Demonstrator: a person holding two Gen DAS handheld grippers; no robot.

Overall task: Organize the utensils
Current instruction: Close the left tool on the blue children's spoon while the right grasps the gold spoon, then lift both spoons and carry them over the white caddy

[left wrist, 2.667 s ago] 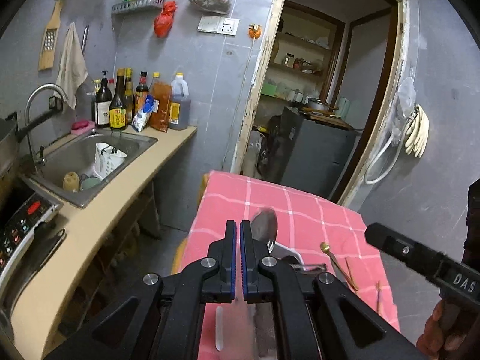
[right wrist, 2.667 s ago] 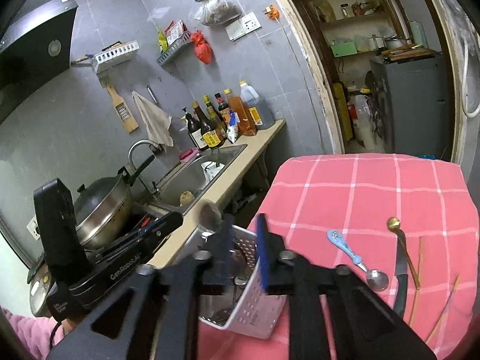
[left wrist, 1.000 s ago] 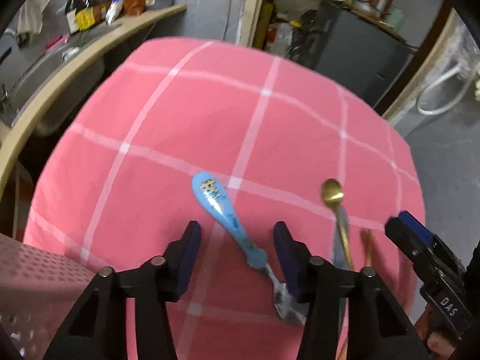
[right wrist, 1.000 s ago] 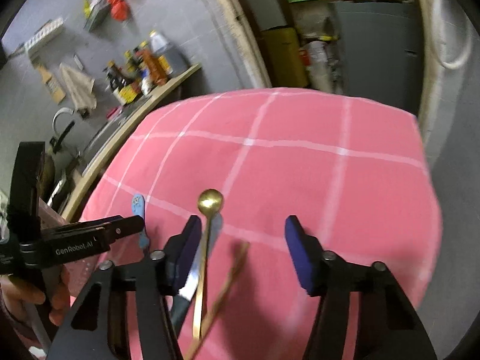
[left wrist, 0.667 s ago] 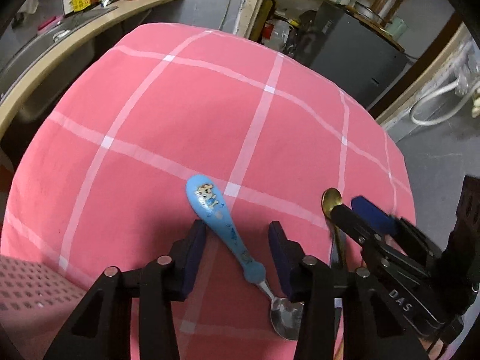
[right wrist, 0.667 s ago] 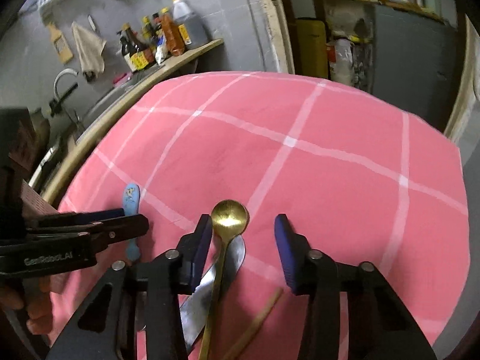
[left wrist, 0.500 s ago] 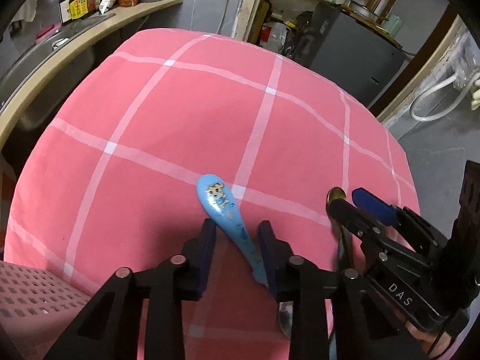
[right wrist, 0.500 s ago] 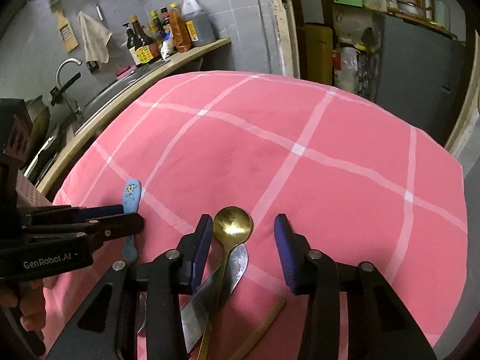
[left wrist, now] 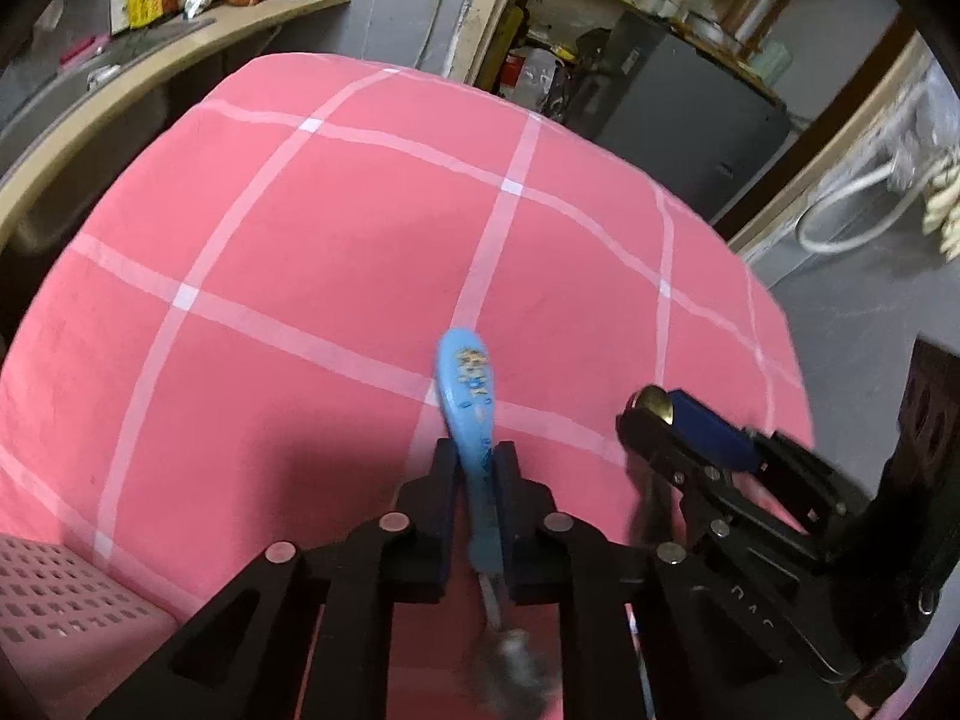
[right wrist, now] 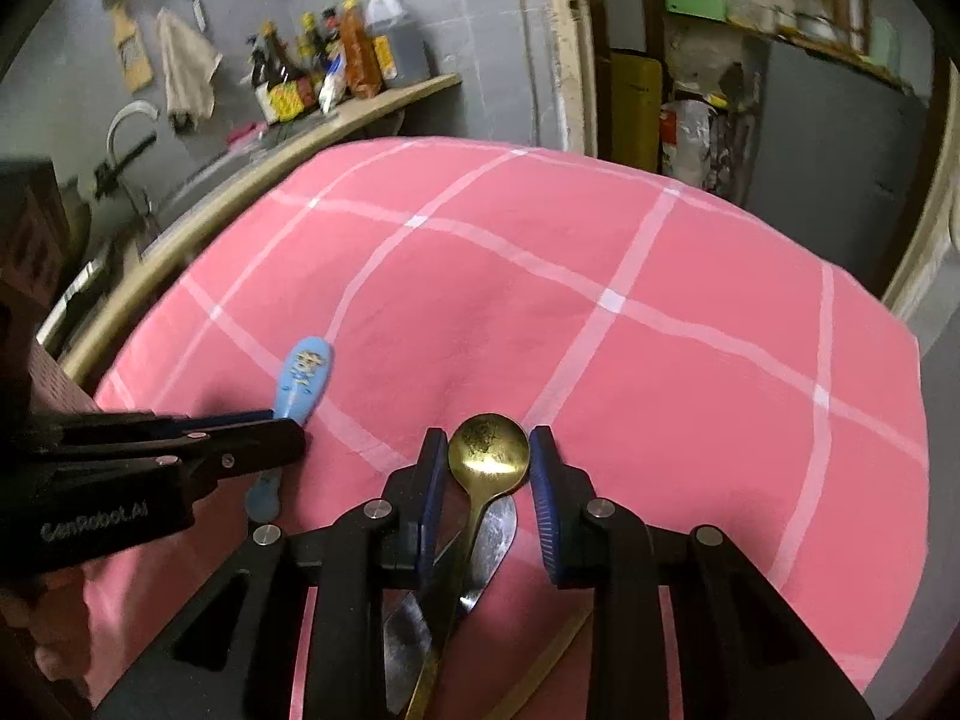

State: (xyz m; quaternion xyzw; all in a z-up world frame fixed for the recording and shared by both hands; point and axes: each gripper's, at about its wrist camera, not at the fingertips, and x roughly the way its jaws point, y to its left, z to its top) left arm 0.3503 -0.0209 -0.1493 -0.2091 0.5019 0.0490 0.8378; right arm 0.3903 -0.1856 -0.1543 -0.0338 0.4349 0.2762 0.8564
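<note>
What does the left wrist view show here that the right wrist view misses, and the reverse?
Only the left wrist view shows the pink perforated basket at its lower left corner and the blue-handled spoon's metal bowl, blurred, behind the left claw shut on its handle. Only the right wrist view shows the knife under the gold spoon and the right claw open around that spoon's bowl. Both show the pink checked tablecloth, both spoons and both claws.

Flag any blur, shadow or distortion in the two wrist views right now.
Left wrist: the blue spoon is sharp at the handle but smeared at its bowl, the right tongs are motion-blurred, and a dark shadow falls on the pink cloth. Right wrist: the gold spoon is crisp; bottles are soft. Both: fisheye bowing, black vignette corners.
</note>
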